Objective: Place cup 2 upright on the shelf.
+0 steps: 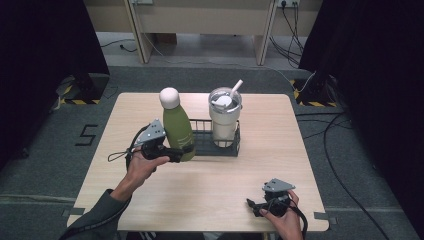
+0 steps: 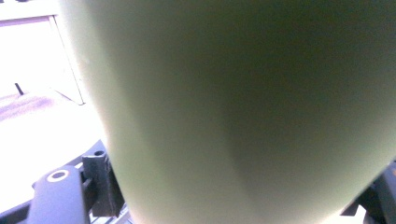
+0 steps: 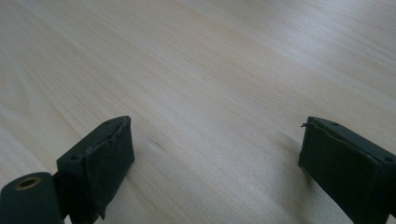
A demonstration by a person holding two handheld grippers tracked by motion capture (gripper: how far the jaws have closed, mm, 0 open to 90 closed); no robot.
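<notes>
1. At the left end of the black rack, the left gripper is squeezing the low part of the green bottle, with one jaw on each side of it.
2. Up close in the left gripper view, the green bottle is sitting right against the camera, so the hold is looking snug.
3. Standing almost straight up, the bottle is leaning just a little, and its white cap is pointing up. I cannot tell if its bottom is sitting inside the rack or just beside the rack's left wall.
4. Sitting in the right part of the same rack, the steel cup with a straw is waiting close to the bottle.
5. Down near the front edge of the surface, the right gripper is resting with its jaws wide apart and nothing between them. It is well apart from the bottle.
6. My guess is that the step in hand is putting the bottle into the rack or taking it out.
7. The next move is calling for a steady, straight hold, so the bottle is not bumping the cup or catching on the rack wall.
</notes>
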